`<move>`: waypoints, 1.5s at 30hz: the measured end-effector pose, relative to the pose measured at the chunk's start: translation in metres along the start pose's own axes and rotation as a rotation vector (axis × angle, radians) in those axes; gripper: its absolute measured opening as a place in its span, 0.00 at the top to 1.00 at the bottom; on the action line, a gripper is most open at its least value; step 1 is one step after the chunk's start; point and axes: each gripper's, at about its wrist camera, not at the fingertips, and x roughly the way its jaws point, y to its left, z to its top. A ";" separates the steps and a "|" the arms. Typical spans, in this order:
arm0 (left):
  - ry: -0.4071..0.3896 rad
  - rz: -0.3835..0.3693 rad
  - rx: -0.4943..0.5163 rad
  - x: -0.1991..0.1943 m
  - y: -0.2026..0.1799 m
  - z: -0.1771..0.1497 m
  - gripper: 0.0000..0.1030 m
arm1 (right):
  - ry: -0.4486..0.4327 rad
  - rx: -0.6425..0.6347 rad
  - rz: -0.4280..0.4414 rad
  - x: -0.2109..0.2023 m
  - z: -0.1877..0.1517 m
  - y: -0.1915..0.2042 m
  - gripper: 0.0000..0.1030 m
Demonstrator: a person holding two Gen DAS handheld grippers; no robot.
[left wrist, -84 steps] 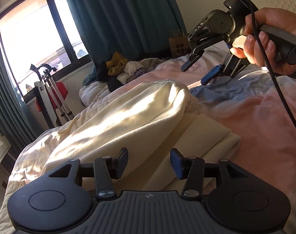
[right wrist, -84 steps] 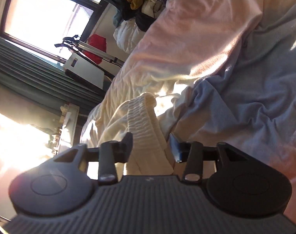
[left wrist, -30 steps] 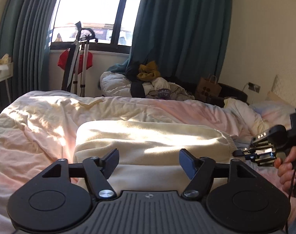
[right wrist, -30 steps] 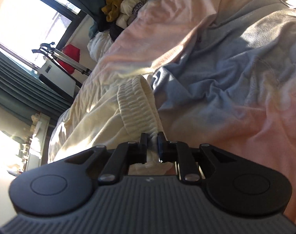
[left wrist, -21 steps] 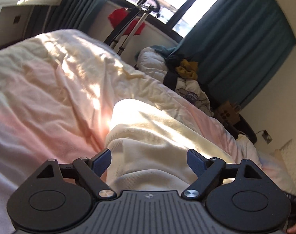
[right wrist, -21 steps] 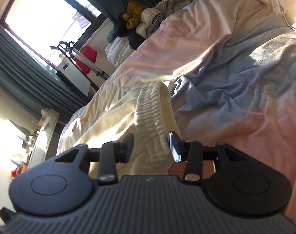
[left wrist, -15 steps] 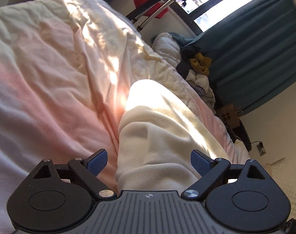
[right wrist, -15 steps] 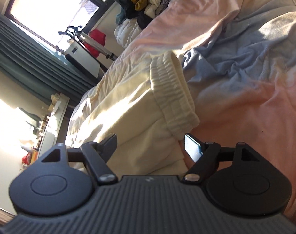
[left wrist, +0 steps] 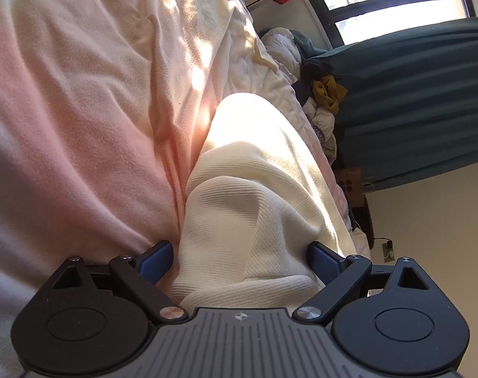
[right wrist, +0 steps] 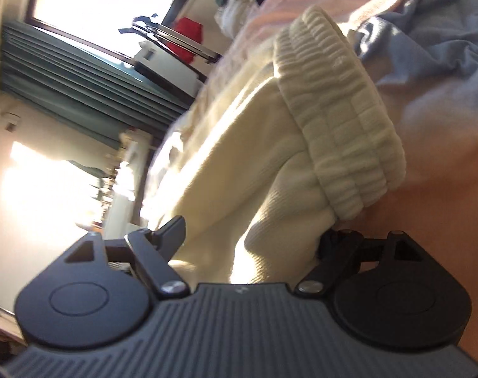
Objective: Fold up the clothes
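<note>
No brand or label can be read; a printed mark on a pale garment in the clothes pile [left wrist: 322,116] by the teal curtain [left wrist: 421,100] is too small and cut off to make out.

The cream garment [left wrist: 258,195] is seen lying folded on the pink-and-cream duvet [left wrist: 81,100] of the bed. Its knit is finely ribbed, and a thick gathered elastic waistband [right wrist: 339,107] is shown in the right wrist view, next to a blue-grey sheet [right wrist: 434,41].

The left gripper [left wrist: 240,258] is held wide apart, with a bulge of the cream fabric between its blue pads [left wrist: 154,260]. The right gripper [right wrist: 254,239] is likewise spread, the fabric lying between its fingers below the waistband.

Compared with half a second ago, both grippers have been brought closer to the garment, so that cloth now fills the gap of each, and the right jaws remain as wide as then.
</note>
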 end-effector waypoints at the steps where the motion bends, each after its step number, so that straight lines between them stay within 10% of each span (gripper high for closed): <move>1: 0.003 -0.008 -0.010 0.002 0.002 0.001 0.10 | -0.013 0.012 0.041 -0.002 0.000 0.000 0.18; 6: 0.027 -0.025 -0.005 0.011 0.002 0.001 0.20 | -0.020 0.152 0.034 0.008 0.004 -0.023 0.19; 10: -0.010 0.004 0.025 0.008 -0.003 -0.003 0.38 | -0.007 0.194 -0.040 0.015 0.003 -0.036 0.50; 16: -0.059 -0.006 0.006 -0.003 -0.012 -0.008 0.58 | -0.037 0.205 -0.033 0.004 -0.001 -0.031 0.70; 28: -0.159 -0.070 -0.056 -0.049 -0.053 -0.029 0.61 | -0.121 0.159 0.145 -0.064 -0.012 0.007 0.74; 39: -0.092 -0.148 0.036 -0.065 -0.128 -0.080 0.61 | -0.237 0.124 0.172 -0.149 -0.001 0.017 0.74; 45: 0.014 -0.242 0.120 -0.006 -0.208 -0.137 0.61 | -0.383 0.120 0.162 -0.240 0.023 -0.002 0.74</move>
